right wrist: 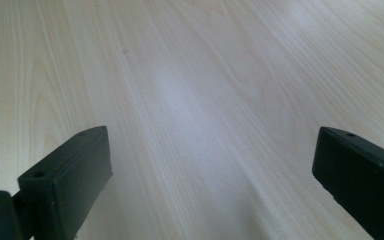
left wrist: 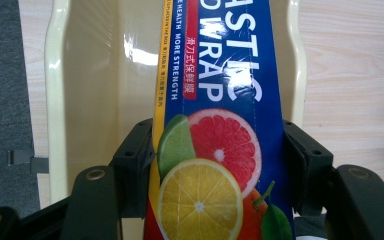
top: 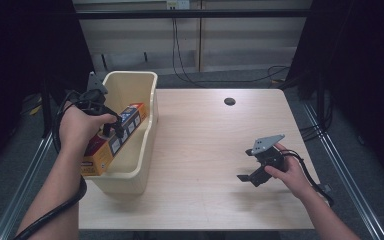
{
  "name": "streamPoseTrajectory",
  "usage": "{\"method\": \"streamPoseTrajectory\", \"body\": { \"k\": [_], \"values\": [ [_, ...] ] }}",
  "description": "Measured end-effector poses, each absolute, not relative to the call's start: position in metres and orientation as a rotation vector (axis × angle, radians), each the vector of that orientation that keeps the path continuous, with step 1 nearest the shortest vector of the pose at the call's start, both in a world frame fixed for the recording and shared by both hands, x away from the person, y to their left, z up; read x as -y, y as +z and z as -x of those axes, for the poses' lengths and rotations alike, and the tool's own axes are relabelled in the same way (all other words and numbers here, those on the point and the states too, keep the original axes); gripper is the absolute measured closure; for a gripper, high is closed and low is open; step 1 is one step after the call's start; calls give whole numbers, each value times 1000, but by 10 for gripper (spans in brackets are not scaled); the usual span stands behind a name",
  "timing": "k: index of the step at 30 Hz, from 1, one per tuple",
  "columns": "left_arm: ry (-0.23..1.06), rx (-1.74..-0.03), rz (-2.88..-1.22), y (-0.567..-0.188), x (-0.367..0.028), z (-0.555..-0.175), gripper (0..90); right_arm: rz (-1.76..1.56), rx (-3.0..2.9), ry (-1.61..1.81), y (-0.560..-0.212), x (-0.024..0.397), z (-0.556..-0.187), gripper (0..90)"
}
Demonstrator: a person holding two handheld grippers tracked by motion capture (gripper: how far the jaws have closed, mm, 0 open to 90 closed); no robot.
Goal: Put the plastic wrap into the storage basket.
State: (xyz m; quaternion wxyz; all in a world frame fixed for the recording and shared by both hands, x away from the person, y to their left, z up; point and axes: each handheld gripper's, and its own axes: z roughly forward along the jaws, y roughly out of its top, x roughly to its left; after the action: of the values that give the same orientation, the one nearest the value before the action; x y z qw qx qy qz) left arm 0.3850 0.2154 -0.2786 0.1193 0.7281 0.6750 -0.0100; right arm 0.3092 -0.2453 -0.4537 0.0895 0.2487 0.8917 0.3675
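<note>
bin (top: 147, 107) left of frame: holds wrap box (top: 111, 141) | left hand-held gripper (top: 111, 131): grasping wrap box | right hand-held gripper (top: 247, 177): released, over desk (top: 205, 150)

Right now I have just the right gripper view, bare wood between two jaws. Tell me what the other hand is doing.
Observer: The left gripper is shut on a plastic wrap box, its jaws pressing the box's two long sides.
Operator: Give me where that box is.
Observer: It slants inside a cream bin at the table's left edge, its lower end toward the near wall.
Operator: Now place my own gripper on the table.
Observer: The right gripper is open above bare wood near the table's right side, well apart from the bin.
</note>
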Motion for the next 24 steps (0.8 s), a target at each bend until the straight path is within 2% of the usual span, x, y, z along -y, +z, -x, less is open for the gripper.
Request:
{"method": "streamPoseTrajectory", "body": {
  "k": [24],
  "values": [
    [-41, -2050, -2132, -302, -206, -386, 404, -739, -2649, 1090, -453, 244, -308, 21]
  ]
}}
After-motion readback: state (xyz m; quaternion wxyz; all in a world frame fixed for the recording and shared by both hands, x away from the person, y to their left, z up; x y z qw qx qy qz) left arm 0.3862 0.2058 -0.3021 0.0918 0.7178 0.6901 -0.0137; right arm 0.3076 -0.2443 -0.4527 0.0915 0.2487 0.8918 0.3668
